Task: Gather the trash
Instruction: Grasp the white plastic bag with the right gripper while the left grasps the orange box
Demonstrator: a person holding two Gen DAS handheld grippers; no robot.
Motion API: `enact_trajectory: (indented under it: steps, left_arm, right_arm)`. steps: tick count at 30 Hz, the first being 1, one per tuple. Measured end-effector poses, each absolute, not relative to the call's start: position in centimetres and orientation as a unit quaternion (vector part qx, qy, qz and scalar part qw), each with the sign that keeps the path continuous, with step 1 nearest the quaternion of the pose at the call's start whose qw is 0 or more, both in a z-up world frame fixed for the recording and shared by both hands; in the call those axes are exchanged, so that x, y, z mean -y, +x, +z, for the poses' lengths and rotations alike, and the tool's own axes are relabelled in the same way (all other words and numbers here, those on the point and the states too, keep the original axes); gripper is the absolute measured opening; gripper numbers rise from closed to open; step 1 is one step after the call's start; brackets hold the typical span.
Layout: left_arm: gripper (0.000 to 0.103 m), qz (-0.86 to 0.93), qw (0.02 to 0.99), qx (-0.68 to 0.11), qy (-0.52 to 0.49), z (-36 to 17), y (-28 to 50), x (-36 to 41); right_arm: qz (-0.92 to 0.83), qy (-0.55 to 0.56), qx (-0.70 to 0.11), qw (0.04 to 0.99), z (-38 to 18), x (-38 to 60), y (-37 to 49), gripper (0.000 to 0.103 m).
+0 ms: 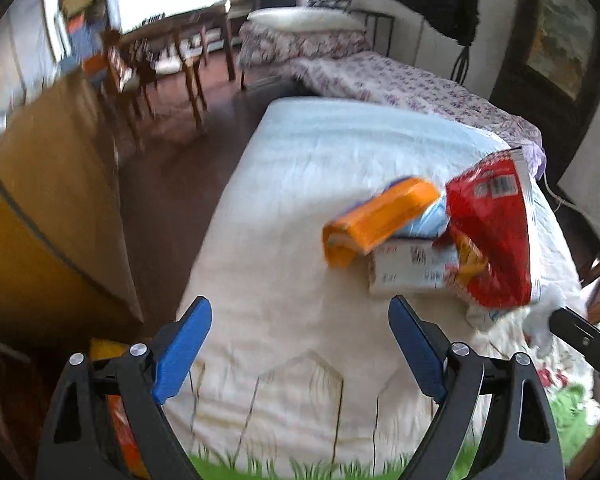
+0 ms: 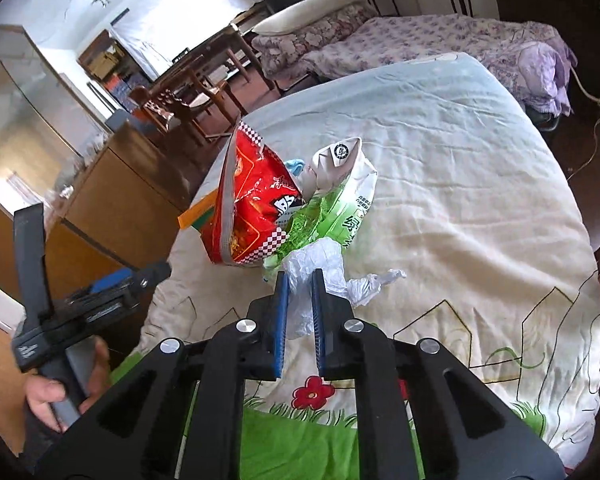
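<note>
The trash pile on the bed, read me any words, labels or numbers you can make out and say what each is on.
"绿", large green character on the green and white bag; the rest of its print is too small.
Red snack bag: white characters and a barcode, too blurred to read.
White box: printed label, blurred.
Orange box: no readable text.

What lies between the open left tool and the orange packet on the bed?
In the left wrist view, only bare white bedcover lies between the left tool and the orange packet.
</note>
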State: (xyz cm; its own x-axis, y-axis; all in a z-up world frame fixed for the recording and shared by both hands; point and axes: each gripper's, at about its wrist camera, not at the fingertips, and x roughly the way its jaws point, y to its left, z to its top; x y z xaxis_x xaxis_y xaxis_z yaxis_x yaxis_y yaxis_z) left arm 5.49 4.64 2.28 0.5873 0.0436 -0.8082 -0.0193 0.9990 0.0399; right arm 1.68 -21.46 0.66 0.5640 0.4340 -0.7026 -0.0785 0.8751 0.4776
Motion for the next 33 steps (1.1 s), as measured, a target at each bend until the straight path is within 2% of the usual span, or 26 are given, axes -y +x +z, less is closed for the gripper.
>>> enact_trajectory:
  steps: [7,15,21,25,27,28,31,33]
  left_arm:
    - [0.088,0.013,0.898,-0.436,0.061,1.6,8.6,-2.9]
    - [0.088,-0.006,0.884,-0.465,0.053,-0.1,11.8,-3.5]
    - [0.087,-0.025,0.883,-0.464,0.064,-1.3,13.5,-2.2]
    - [0.072,-0.037,0.883,-0.465,0.057,-1.8,14.4,-1.6]
    - [0.056,-0.044,0.88,-0.471,0.052,-2.1,14.7,-1.4]
    - [0.042,-0.045,0.878,-0.474,0.052,-2.3,14.9,-1.3]
    - [0.028,-0.05,0.885,-0.46,0.049,-2.1,14.6,-1.3]
    - [0.024,-0.054,0.891,-0.448,0.046,-1.5,13.9,-1.6]
  right_arm:
    - [0.159,0.205,-0.445,0.857,0.6,21.5,2.1,0.013]
    - [0.167,0.178,-0.456,0.856,1.3,21.0,3.0,0.013]
    - [0.162,0.186,-0.48,0.842,-0.8,21.3,3.8,0.013]
    - [0.163,0.188,-0.486,0.838,-1.4,21.4,3.8,0.013]
    - [0.162,0.186,-0.486,0.839,-1.5,21.3,3.8,0.013]
    - [0.162,0.186,-0.487,0.838,-1.6,21.2,3.8,0.014]
    - [0.163,0.182,-0.489,0.837,-1.8,21.0,3.8,0.014]
    - [0.165,0.178,-0.489,0.838,-1.8,20.8,3.8,0.014]
